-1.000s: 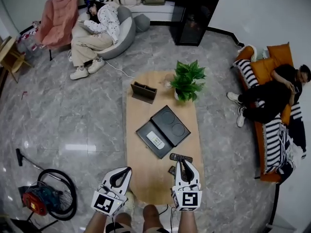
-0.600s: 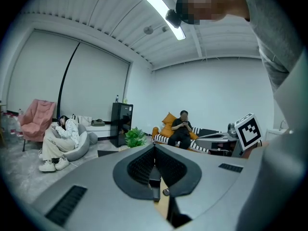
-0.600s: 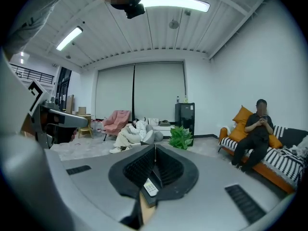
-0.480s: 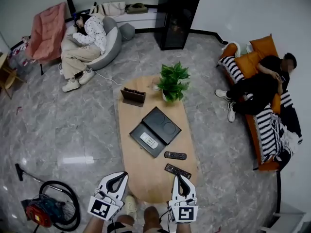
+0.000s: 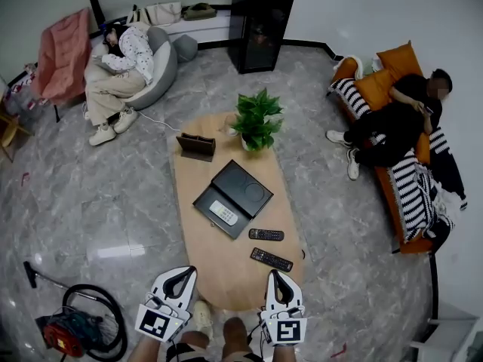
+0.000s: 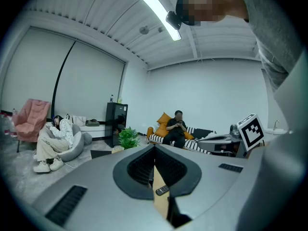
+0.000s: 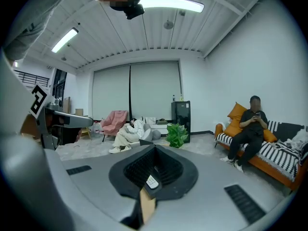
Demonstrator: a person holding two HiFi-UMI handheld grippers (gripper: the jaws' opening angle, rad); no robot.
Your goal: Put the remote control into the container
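Note:
On the oval wooden table (image 5: 226, 277) an open black container (image 5: 240, 186) holds a white remote control (image 5: 223, 213) in its near half. Two black remote controls lie on the bare wood to its near right, one (image 5: 266, 234) farther and one (image 5: 272, 259) closer to me. My left gripper (image 5: 185, 272) and right gripper (image 5: 275, 275) hover at the table's near end, both shut and empty. In the left gripper view the shut left gripper (image 6: 154, 150) frames a black remote (image 6: 162, 190). The right gripper (image 7: 155, 150) frames the white remote (image 7: 152, 181).
A potted plant (image 5: 256, 119) and a brown holder (image 5: 196, 146) stand at the table's far end. One person lies on a grey beanbag (image 5: 162, 62), another sits on an orange sofa (image 5: 392, 81). A black cabinet (image 5: 260, 17) stands at the back, a vacuum hose (image 5: 83, 315) near left.
The right gripper has drawn back toward me from over the nearer black remote, which now lies uncovered on the table. The view has shifted back, showing more table.

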